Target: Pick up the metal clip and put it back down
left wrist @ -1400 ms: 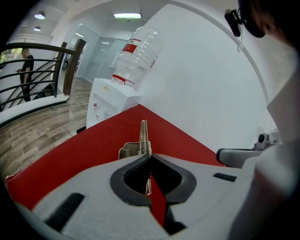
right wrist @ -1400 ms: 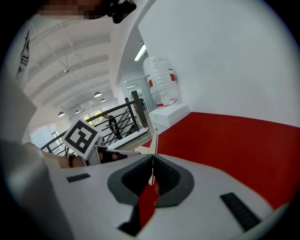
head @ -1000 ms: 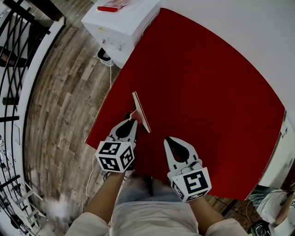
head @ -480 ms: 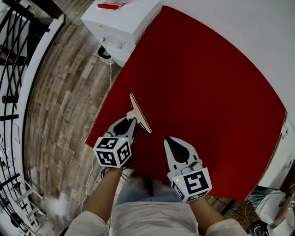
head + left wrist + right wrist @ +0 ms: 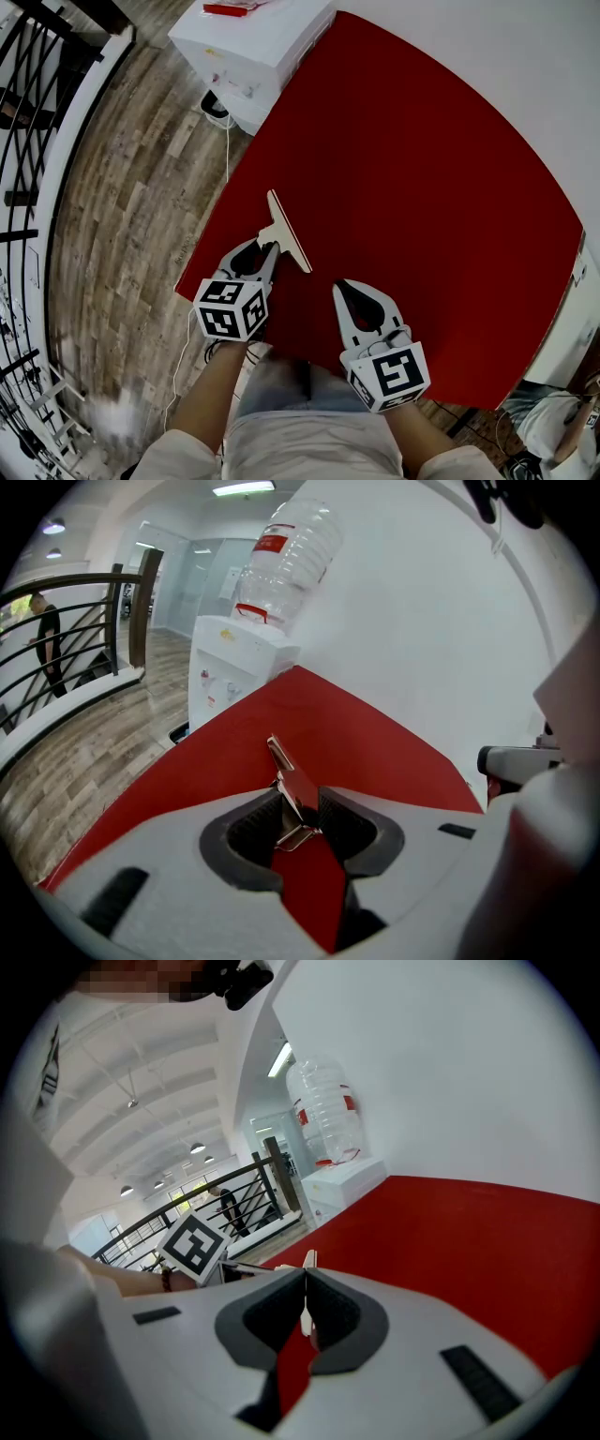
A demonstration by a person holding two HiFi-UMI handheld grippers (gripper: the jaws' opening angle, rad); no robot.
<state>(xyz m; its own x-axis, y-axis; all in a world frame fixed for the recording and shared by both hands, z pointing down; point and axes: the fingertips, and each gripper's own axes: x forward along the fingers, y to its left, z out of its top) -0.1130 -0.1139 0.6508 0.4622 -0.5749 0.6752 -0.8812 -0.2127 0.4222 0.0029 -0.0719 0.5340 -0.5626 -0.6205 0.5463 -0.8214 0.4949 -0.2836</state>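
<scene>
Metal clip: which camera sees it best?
The left gripper view: the metal clip sits close up in the middle, big and sharp. The head view shows it small on the red table; the right gripper view, just a pale sliver.

One overhead, two low; shared table (image 5: pixel 422 187)

Water dispenser (image 5: pixel 251 42), partly beyond head view's top edge

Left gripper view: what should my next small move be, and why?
Probably draw the left gripper straight back off the metal clip. Its jaws have just been opening and stand apart round the clip's tail, which seems to rest on the red table, so the put-down looks done.
</scene>
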